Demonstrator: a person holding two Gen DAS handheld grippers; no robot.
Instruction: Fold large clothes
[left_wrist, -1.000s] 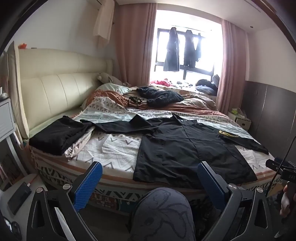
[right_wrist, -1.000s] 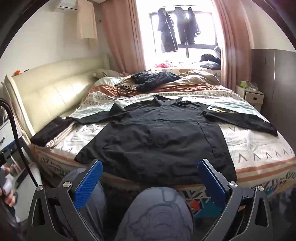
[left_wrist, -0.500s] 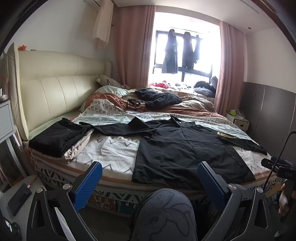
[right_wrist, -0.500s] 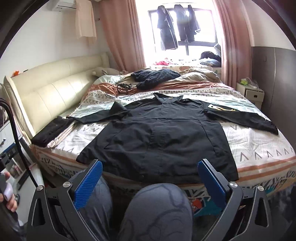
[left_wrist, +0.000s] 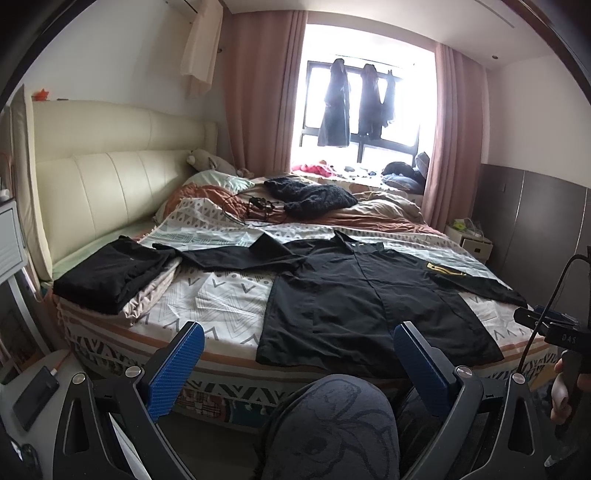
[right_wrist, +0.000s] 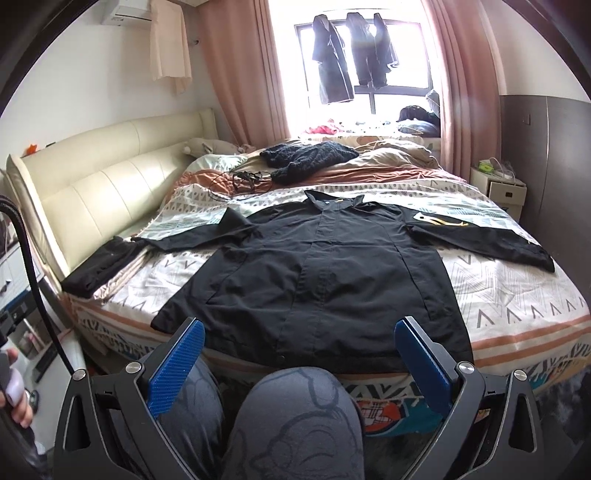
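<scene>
I see a big black long-sleeved jacket (right_wrist: 325, 266) lying flat on the bed with the zigzag-patterned cover (right_wrist: 517, 295). Its front faces up and its collar points toward the window. Both sleeves are spread out to the sides. One sleeve has a yellow and white patch (right_wrist: 439, 221) on it. The bottom edge of the jacket lies right at the near edge of the bed.

My left gripper (left_wrist: 295, 365) is spread wide and has nothing in it. Its blue ridged pads (left_wrist: 177, 369) hang in the air in front of the bed, not touching the jacket (left_wrist: 369, 295). My right gripper (right_wrist: 299, 365) is spread wide too and carries nothing. It hangs just in front of the jacket's bottom edge. Below both grippers I see knees in grey printed trousers (right_wrist: 295, 424).

Near the cream padded headboard (left_wrist: 110, 184) there is a folded black garment (left_wrist: 110, 273) on top of a folded beige cloth (left_wrist: 151, 295). The jacket's left sleeve reaches over to it. Farther back on the bed lies a dark knitted sweater (right_wrist: 306, 157) next to a tangle of black cables (right_wrist: 243, 179). Dark clothes hang in the bright window (left_wrist: 351, 107) between pink curtains (left_wrist: 258, 96). A small white nightstand (right_wrist: 506, 188) stands by the far side of the bed.
</scene>
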